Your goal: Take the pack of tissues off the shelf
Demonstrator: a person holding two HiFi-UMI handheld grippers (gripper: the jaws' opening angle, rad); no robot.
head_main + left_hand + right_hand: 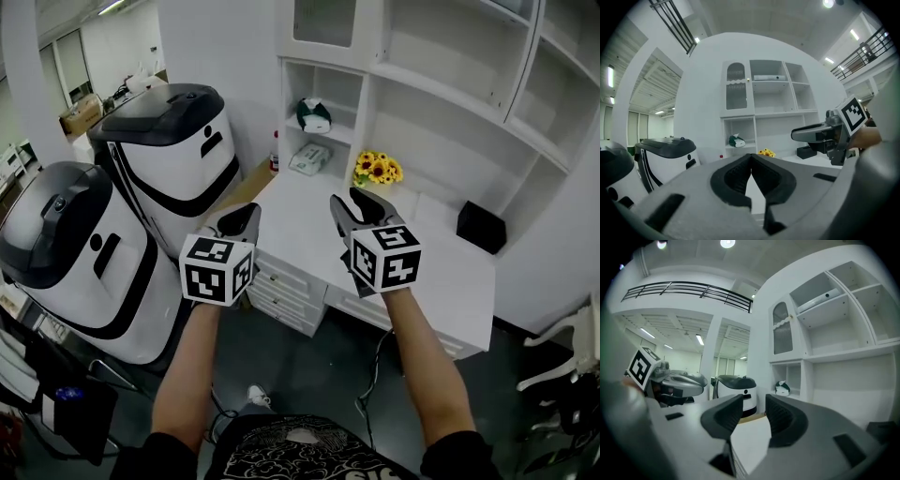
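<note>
My right gripper [347,199] is parted and empty, I judge ready for the tissue pack [316,114]. It lies on the shelf [339,136] above the back-left corner of the desk [300,220]. The left gripper [248,214] is clenched on nothing.

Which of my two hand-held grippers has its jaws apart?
The right hand-held gripper: its jaws stand apart with nothing between them, while the left hand-held gripper has its jaws touching at the tips.
</note>
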